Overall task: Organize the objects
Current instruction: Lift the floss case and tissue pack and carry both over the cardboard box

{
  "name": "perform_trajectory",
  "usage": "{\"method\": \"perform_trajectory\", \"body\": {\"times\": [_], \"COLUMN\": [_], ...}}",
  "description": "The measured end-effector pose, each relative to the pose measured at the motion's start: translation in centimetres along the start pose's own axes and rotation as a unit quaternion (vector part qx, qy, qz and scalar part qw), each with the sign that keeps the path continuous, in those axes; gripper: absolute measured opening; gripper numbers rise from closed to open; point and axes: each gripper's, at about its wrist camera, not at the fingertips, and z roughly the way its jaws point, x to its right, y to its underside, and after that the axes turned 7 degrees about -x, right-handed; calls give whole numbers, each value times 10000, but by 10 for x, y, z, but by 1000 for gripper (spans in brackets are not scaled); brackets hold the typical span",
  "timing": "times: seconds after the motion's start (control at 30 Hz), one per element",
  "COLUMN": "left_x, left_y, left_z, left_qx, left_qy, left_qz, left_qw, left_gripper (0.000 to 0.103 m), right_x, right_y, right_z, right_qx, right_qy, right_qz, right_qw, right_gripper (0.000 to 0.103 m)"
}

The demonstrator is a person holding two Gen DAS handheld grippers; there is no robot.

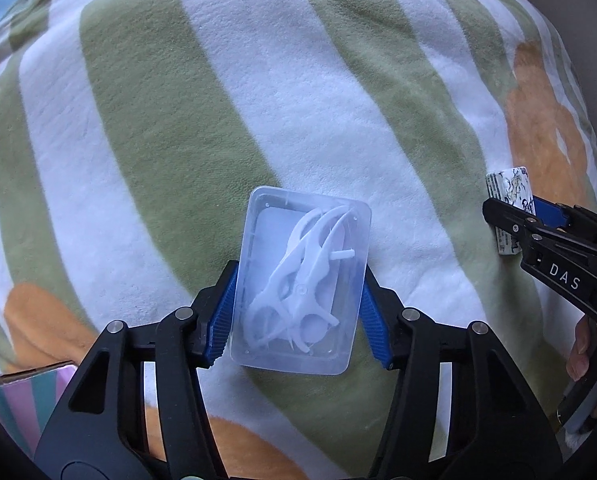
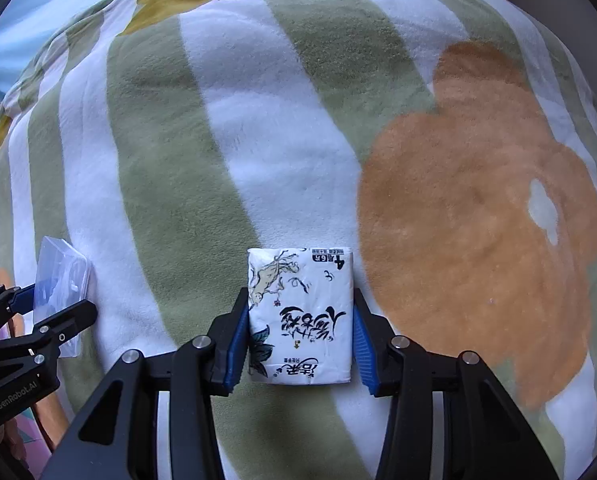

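A: Start at the left gripper (image 1: pixel 298 312): its blue pads (image 1: pixel 223 316) sit against both long sides of a clear plastic box (image 1: pixel 302 280), so the jaws are clamped on it

B: What is in the box?

A: White plastic floss picks (image 1: pixel 298 292), tangled together; the box is rectangular with rounded corners, see-through, and lies on the striped blanket (image 1: pixel 158 120) in the middle of the left wrist view

B: And the right gripper (image 2: pixel 300 332)?

A: Its pads (image 2: pixel 236 344) press the two sides of a tissue pack (image 2: pixel 302 316), a white soft packet printed with black brush characters, a small running animal and dark leaves (the print reads upside down from this camera)

B: Where does it lie?

A: Flat on the same blanket, on a white stripe between a green band and a big orange flower (image 2: pixel 478 240); the box shows far left in that view, well apart from the pack
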Motion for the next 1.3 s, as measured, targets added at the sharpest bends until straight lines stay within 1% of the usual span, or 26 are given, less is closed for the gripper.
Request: {"method": "perform_trajectory", "body": {"times": [0.2,0.4,0.53,0.67,0.73,0.77,0.83,0.87,1.0,1.17,1.3], "left_x": [-1,3,5,10,9,9,8,7,13,19,24], "left_y": [4,8,13,6,13,14,19,26,44,74,103], "left_z": [-7,-28,-55,-88,-108,-115,-132,-142,-179,-221,-251], "left_qx": [77,263,503,717,808,866,988,1044,1266,1488,1658], "left_qy": [50,79,123,103,93,99,119,133,162,130,95], "left_qz": [-45,5,-63,-133,-156,-188,-264,-324,-564,-869,-1171], "left_qw": [9999,9996,9986,9973,9966,9960,9947,9939,9902,9850,9791], "left_gripper": [50,50,50,50,50,50,50,50,50,50,50], "right_x": [3,6,9,11,6,6,-2,-11,-16,-23,-28], "right_y": [3,5,6,9,19,12,11,11,16,34,52], "right_z": [-9,-34,-61,-94,-105,-111,-126,-133,-171,-212,-237], "right_qx": [-26,130,334,495,554,575,642,665,809,1016,1067], "right_qy": [-89,-151,-171,-213,-229,-237,-250,-254,-323,-406,-449], "right_qz": [-23,-62,-78,-146,-225,-275,-381,-440,-650,-930,-1197], "right_qw": [10000,9998,9993,9984,9979,9977,9969,9965,9941,9896,9860], "right_gripper": [42,42,42,42,42,42,42,42,42,42,42]}}
